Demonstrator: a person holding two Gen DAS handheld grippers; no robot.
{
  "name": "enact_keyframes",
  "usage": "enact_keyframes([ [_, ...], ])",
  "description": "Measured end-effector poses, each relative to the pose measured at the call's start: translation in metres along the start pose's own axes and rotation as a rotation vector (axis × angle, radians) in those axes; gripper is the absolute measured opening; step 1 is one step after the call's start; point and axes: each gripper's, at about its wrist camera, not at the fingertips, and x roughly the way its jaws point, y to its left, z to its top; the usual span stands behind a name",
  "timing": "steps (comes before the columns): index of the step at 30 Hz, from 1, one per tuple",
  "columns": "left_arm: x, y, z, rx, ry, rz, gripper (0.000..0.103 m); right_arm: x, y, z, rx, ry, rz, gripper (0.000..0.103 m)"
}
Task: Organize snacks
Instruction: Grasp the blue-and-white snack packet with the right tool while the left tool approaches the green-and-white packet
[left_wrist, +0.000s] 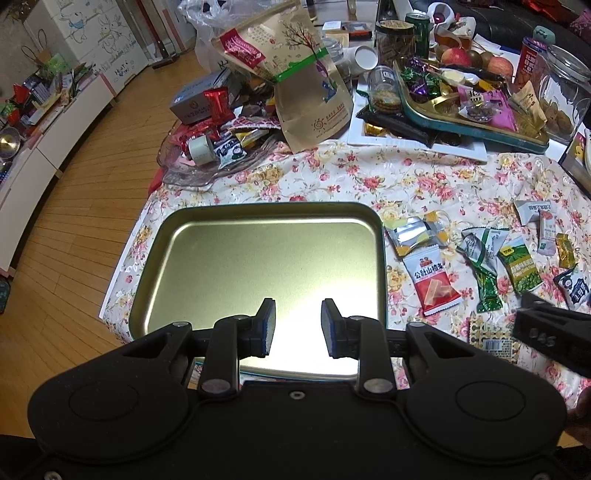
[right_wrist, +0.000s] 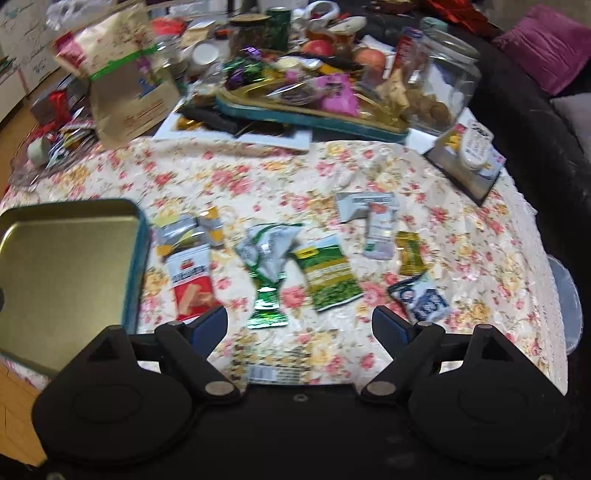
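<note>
An empty gold tin tray (left_wrist: 258, 258) with a teal rim lies on the flowered tablecloth. My left gripper (left_wrist: 297, 306) hovers over its near part, open, with nothing between the pads. Loose snack packets lie to the right of the tray: a red one (right_wrist: 190, 288), a green twisted candy (right_wrist: 267, 273), a green pea packet (right_wrist: 328, 277), a yellow candy (right_wrist: 408, 254) and a blue-white packet (right_wrist: 421, 299). My right gripper (right_wrist: 299, 314) stands open above the cloth just in front of them, holding nothing. A patterned packet (right_wrist: 273, 365) lies under it.
A second teal tray (right_wrist: 314, 122) heaped with sweets sits at the back, beside a glass jar (right_wrist: 443, 81) and brown paper bags (right_wrist: 122, 85). A remote on a book (right_wrist: 476, 147) lies far right. Wooden floor (left_wrist: 74, 221) drops away left of the table.
</note>
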Motion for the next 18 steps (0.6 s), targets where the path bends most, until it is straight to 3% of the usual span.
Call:
enact_keyframes([
  [4,-0.006,-0.008,0.002,-0.009,-0.029,0.003,0.038,-0.003,-0.033,-0.001,0.109,-0.044,-0.091,0.089],
  [10,-0.019,-0.026,0.004,-0.006,-0.101,0.009,0.038,0.002,-0.075,-0.003,0.250,-0.033,-0.125,0.088],
  [18,-0.040,-0.045,0.004,-0.010,-0.214,0.010,0.038,-0.008,-0.091,0.004,0.186,-0.160,-0.295,0.088],
])
